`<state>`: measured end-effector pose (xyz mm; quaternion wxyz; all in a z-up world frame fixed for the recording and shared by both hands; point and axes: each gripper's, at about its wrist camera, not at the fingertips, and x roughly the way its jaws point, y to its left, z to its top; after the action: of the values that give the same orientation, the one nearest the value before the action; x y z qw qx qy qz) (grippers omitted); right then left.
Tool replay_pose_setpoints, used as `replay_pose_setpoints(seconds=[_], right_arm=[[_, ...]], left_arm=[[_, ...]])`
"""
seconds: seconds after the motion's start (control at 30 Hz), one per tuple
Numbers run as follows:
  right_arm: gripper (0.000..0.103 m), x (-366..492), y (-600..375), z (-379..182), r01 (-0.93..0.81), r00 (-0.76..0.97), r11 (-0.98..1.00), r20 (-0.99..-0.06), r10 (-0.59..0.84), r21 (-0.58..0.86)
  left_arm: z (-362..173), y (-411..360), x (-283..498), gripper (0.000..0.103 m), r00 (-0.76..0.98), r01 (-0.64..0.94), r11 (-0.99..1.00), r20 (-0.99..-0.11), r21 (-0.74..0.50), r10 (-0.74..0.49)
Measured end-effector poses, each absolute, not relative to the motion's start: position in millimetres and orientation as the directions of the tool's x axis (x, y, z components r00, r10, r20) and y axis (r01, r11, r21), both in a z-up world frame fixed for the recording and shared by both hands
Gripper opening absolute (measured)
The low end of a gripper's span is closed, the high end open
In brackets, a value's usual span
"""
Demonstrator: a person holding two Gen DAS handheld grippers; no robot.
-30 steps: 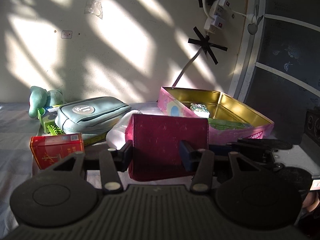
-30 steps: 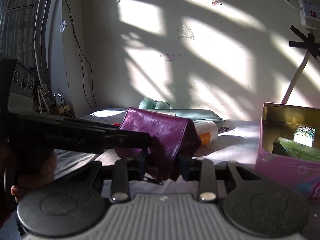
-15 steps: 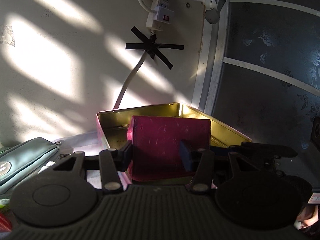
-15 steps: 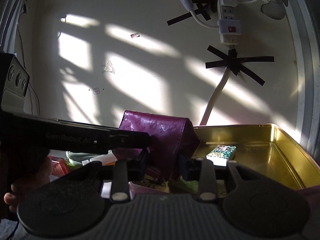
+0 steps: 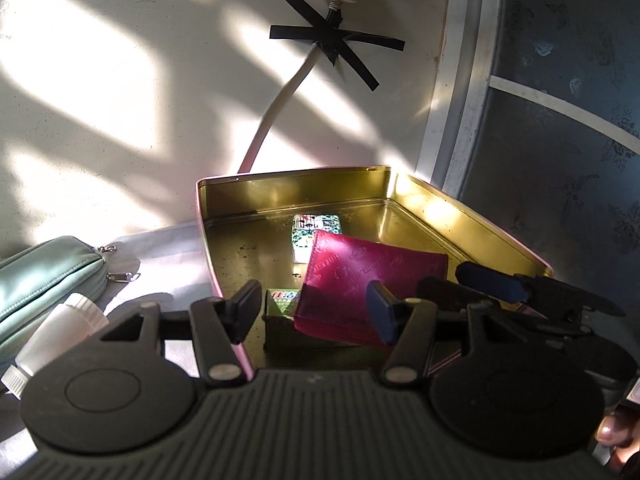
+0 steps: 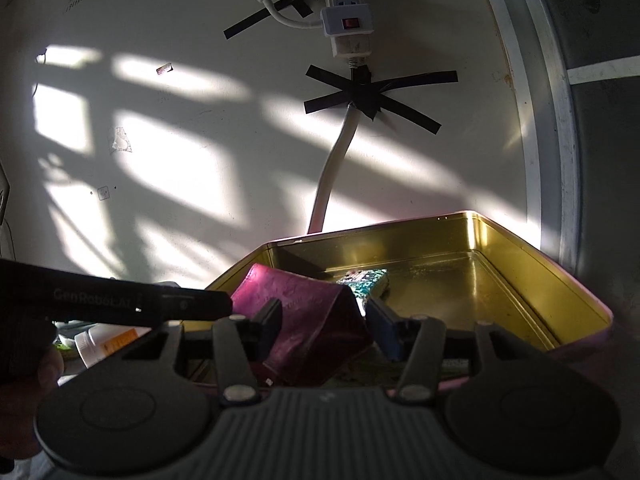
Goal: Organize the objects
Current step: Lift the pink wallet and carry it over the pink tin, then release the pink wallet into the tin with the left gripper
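Observation:
A magenta embossed wallet [image 5: 360,280] lies tilted inside the gold-lined pink tin box [image 5: 472,216], resting on a green box [image 5: 282,298] and near a small patterned packet [image 5: 316,226]. My left gripper [image 5: 314,306] is open, its fingers wide apart at the wallet's near edge. My right gripper [image 6: 324,326] is open too, fingers on either side of the wallet [image 6: 308,320] without pressing it. The tin [image 6: 520,264] and the packet [image 6: 366,280] show in the right wrist view as well.
A teal zip pouch [image 5: 44,276] and a white bottle [image 5: 60,336] lie left of the tin. The white bottle with orange label [image 6: 106,344] shows behind the left gripper's body. A taped cable and power strip [image 6: 346,28] hang on the wall behind.
Both grippers carried the wallet over the tin, lowered it in and opened; the wallet now lies tilted inside, free of both.

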<state>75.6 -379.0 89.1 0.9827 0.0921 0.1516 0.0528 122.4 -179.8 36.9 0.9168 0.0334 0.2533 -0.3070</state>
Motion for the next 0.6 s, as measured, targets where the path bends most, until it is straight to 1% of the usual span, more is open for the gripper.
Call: replay_pose_setpoints(seconds=[0.2,0.37,0.6], right_arm=[[0.048,58.3,-367.7,100.4,-0.093,0.961,0.977,-0.238,0.138,0.193],[0.048,35.8,-349.5,107.9,-0.121,0.966,0.973,-0.203,0.162,0.197],[0.049,16.6,-306.9,114.6,-0.223,0.944,0.961,-0.209,0.254,0.161]], left_arm=[[44.9,-160.5,88.3,0.06,0.723,0.569,0.822,-0.458,-0.031,-0.517],[45.4,-135.6,70.1,0.062,0.737,0.552,0.833,-0.452,-0.028,-0.503],[37.2,-89.2,52.0,0.062,0.776,0.494,0.869,-0.449,-0.003,-0.443]])
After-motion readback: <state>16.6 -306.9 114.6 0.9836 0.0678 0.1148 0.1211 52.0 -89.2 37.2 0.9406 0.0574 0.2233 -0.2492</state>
